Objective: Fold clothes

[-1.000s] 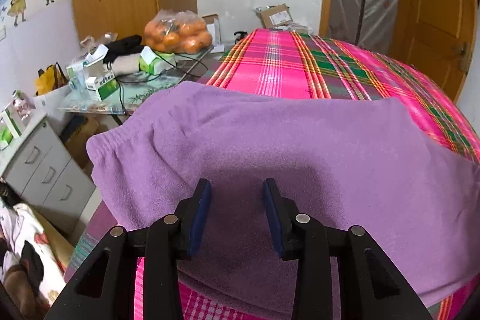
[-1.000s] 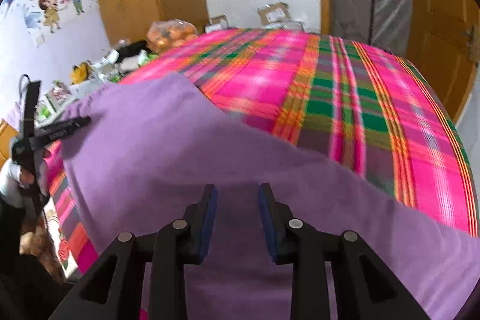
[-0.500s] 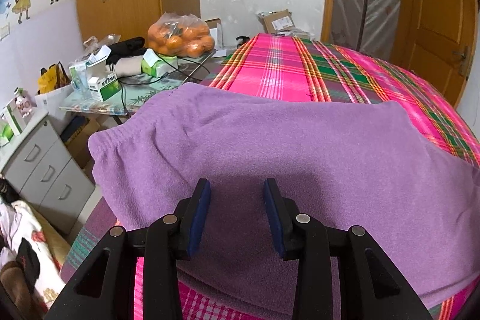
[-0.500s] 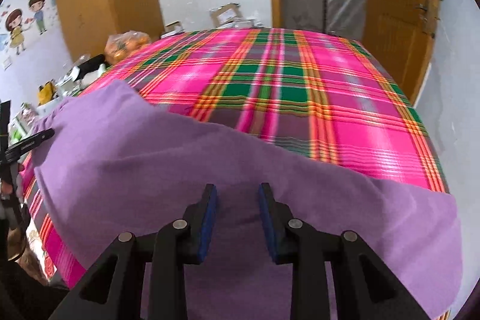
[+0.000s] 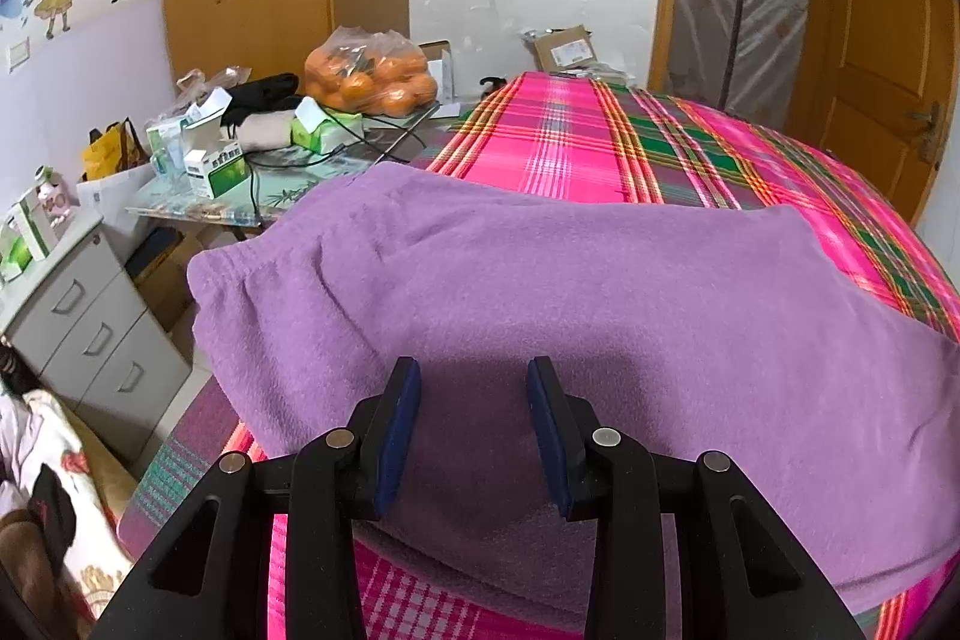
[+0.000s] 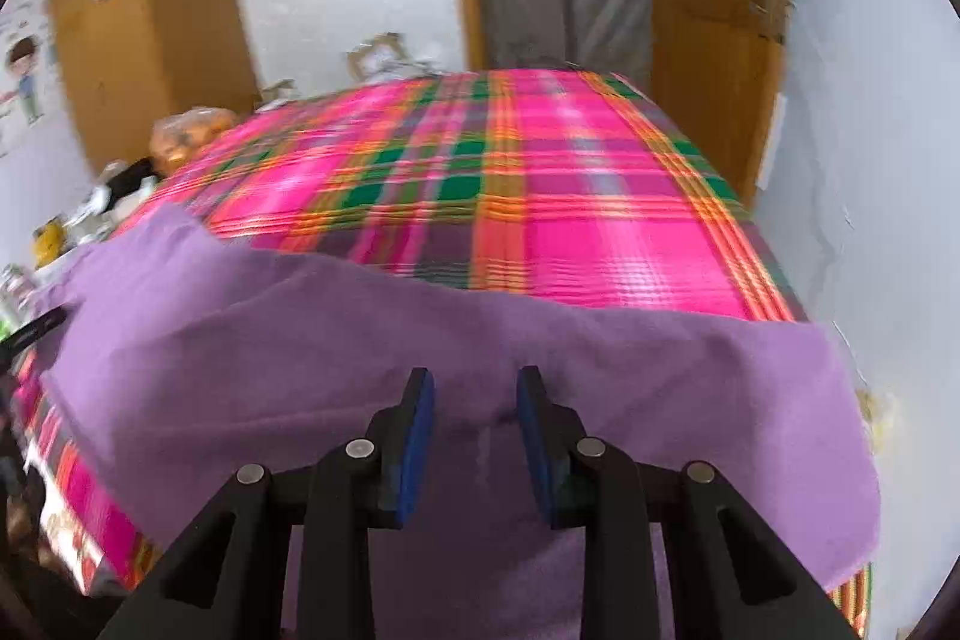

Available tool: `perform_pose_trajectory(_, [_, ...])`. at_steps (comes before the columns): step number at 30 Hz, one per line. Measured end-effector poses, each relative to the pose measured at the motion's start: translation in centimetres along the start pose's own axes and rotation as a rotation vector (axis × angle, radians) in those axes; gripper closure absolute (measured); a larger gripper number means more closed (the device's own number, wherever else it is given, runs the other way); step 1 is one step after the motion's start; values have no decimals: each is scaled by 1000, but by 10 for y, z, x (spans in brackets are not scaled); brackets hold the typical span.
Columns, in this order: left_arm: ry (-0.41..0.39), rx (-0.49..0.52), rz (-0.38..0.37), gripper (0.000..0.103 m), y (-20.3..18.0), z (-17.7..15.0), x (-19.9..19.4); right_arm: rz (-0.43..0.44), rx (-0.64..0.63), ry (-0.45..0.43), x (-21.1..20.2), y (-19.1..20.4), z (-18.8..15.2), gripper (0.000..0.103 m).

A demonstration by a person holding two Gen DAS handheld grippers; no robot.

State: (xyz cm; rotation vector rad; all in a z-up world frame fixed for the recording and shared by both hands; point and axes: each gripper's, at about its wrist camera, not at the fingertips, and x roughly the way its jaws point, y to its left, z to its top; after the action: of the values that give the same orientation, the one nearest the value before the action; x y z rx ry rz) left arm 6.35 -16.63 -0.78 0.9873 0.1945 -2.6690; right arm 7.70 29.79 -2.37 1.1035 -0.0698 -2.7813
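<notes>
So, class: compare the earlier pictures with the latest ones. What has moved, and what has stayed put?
The right gripper has swung toward the right end of the purple fleece garment: its view now reaches the cloth's right edge and the wall. Nothing was gripped or released. The left gripper stays over the garment, jaws apart, and the garment lies unchanged on the pink plaid bedcover.

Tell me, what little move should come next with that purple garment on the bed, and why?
Probably lower the right gripper onto the near edge of the purple garment and pinch it. Both it and the left gripper hang open above the cloth, gripping nothing, and the garment lies flat across the plaid bedspread.
</notes>
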Motion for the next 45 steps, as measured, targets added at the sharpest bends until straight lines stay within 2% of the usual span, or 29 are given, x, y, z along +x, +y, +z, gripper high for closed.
perform_pose_trajectory(4, [2,-23,-24,60,0,-1,-4,88,-119,8,1,34,-8,74])
perform_pose_trajectory(7, [-10,-35,-46,60,4,-6,-10,80,-194,0,3,43,-16,72])
perform_pose_trajectory(12, [-38,-66,-60,60,17,-18,-21,144,-177,-6,3,34,-19,67])
perform_pose_trajectory(14, [-37,-69,-59,59,19,-21,-25,144,-178,-13,4,39,-20,57])
perform_pose_trajectory(17, [-34,-69,-77,59,15,-25,-31,103,-205,-21,5,53,-23,48])
perform_pose_trajectory(18, [-35,-63,-96,59,11,-27,-34,95,-204,-17,3,57,-23,48])
perform_pose_trajectory(20, [-39,-42,-149,59,-2,-30,-40,142,-201,-20,3,62,-20,57])
perform_pose_trajectory(25, [-58,98,-312,59,-52,-36,-55,257,-332,-35,3,108,-30,57])
perform_pose_trajectory(29, [-15,165,-406,59,-71,-50,-55,298,-383,-47,-1,116,-41,57])
perform_pose_trajectory(32, [-30,186,-411,59,-69,-59,-62,317,-410,-56,-7,109,-47,57])
perform_pose_trajectory(36, [-38,134,-389,59,-49,-59,-64,317,-406,-44,-6,108,-43,57])
perform_pose_trajectory(41, [-44,-4,-245,59,-4,-44,-51,307,-336,-52,1,112,-27,57])
perform_pose_trajectory(45, [-40,-62,-127,59,25,-29,-42,300,-304,-55,6,112,-16,57])
